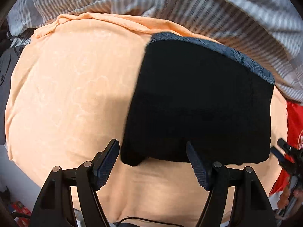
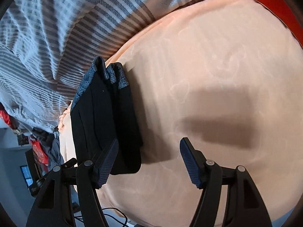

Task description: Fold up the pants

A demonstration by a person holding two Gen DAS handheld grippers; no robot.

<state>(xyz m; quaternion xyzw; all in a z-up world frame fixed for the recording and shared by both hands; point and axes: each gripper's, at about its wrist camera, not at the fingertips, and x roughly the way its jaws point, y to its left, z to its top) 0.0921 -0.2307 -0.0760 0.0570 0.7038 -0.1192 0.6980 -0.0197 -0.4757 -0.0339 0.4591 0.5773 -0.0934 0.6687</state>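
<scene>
The black pants [image 1: 200,102] lie folded into a compact rectangle on the peach sheet [image 1: 72,87], with a blue patterned waistband [image 1: 236,56] along the far edge. My left gripper [image 1: 152,151] is open and empty, hovering just above the near edge of the pants. In the right wrist view the pants [image 2: 106,117] lie at the left, layers stacked, on the peach sheet [image 2: 217,75]. My right gripper [image 2: 148,149] is open and empty, its left finger over the near corner of the pants. It also shows at the right edge of the left wrist view [image 1: 284,151].
A grey-and-white striped blanket [image 1: 170,1] is bunched along the far side of the sheet and shows in the right wrist view [image 2: 56,37]. Red cloth [image 1: 295,124] lies at the right. A dark cable [image 2: 113,215] trails near the sheet's front edge.
</scene>
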